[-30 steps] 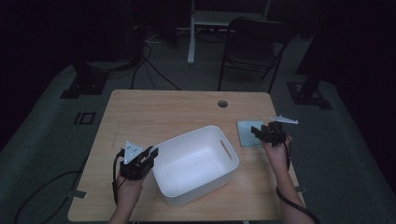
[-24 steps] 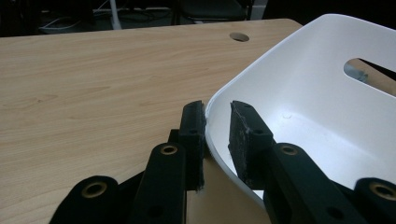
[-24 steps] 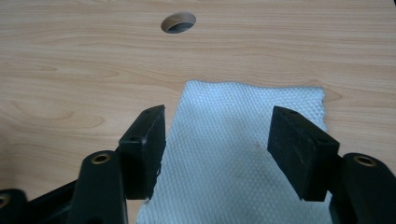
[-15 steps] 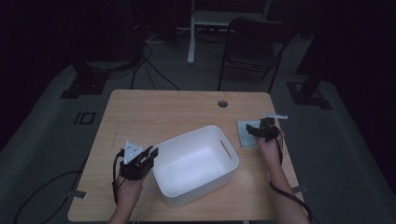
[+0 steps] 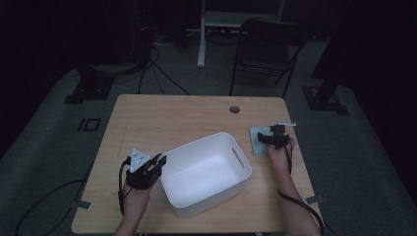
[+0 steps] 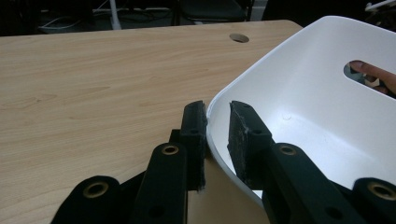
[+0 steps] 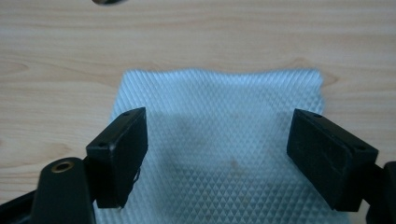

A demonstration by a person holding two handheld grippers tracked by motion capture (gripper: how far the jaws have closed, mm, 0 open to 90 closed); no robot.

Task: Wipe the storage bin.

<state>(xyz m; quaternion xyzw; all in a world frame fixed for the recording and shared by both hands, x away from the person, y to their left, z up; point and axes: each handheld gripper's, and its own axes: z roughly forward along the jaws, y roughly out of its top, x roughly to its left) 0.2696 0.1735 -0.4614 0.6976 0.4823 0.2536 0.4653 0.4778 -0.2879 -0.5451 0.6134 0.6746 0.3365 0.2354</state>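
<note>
I'm working at a wooden table in a dark room, a chair beyond; the cloth is lying flat near its right edge, long axis running away from me. My right gripper is hovering over it, jaws just opening wide, holding nothing; my left gripper is pinching the white tub's rim.

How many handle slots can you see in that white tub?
1: a slot in the white tub wall nearest the cloth. The opposite wall may hide another where the left gripper clamps the rim.
</note>
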